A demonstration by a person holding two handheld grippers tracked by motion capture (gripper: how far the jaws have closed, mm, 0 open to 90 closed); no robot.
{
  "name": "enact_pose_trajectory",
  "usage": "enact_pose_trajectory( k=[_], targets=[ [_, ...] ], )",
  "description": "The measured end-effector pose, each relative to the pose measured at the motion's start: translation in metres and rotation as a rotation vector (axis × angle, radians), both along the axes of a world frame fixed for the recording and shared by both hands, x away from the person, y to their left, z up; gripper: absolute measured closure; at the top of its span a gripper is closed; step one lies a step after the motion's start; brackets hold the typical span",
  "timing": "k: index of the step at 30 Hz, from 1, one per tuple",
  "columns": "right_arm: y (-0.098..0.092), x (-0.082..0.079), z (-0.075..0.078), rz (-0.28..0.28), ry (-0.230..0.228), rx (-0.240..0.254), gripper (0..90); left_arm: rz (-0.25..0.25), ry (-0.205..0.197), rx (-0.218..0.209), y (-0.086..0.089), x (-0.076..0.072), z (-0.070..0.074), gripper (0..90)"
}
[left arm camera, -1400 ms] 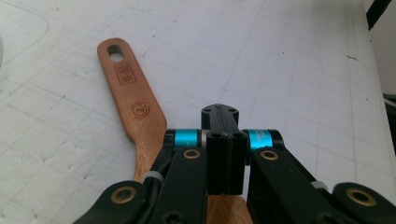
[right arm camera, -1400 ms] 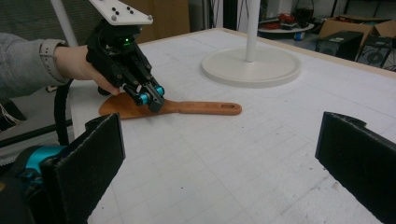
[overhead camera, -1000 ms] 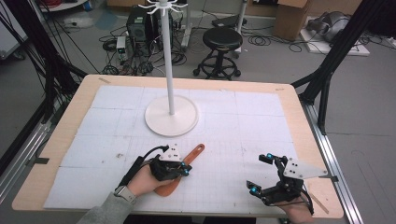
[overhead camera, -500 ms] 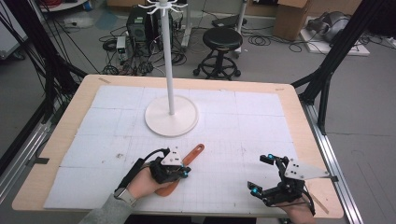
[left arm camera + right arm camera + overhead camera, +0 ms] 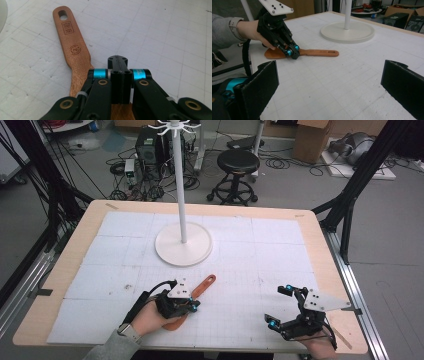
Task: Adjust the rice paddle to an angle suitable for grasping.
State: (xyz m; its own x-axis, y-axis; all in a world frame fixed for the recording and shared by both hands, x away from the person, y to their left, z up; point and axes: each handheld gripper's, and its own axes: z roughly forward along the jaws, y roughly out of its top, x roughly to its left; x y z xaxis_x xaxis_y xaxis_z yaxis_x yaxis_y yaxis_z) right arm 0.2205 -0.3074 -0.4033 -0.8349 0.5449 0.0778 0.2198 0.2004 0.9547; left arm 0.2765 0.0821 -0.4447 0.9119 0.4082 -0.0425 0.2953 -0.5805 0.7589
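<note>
**Wooden spatula waiting under a clenched left tool**

A workshop floor strewn with cables, a black stool [image 5: 239,162] and cardboard boxes lies beyond a wooden table [image 5: 320,245] covered in white gridded mat. The landmark is the white stand [image 5: 183,247], a round base with a tall pole, set on the far middle of the mat.

The wooden spatula [image 5: 201,287] lies flat on the mat on the person's side of the stand's base, apart from it, its handle with the hanging hole pointing up towards the base. The left gripper [image 5: 192,304] sits over the blade end, nearer the person than the stand. Its jaws are pressed together with nothing between them; the left gripper view shows the spatula [image 5: 75,53] running alongside and beneath them, not clamped.

To take the spatula well, the jaws would probably have to spread first, then straddle the narrow neck and close across its width, since the flat blade offers little to bite.

The right gripper [image 5: 278,307] rests well to the right of the stand, near the table's front edge, jaws spread wide and empty. Nothing stands between the spatula and the stand; the mat around is bare.
</note>
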Motion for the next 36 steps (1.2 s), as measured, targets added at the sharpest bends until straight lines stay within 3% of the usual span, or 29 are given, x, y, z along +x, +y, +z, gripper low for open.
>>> enact_pose_trajectory(
  k=[23, 36],
  targets=[
    [0.006, 0.008, 0.0, 0.023, 0.003, -0.002, 0.0, 0.028, 0.026, 0.001, 0.033, -0.008, 0.001, 89.7],
    [0.007, 0.01, 0.0, 0.026, 0.002, -0.004, 0.0, 0.015, 0.026, 0.02, 0.052, -0.013, 0.003, 89.7]
  ],
)
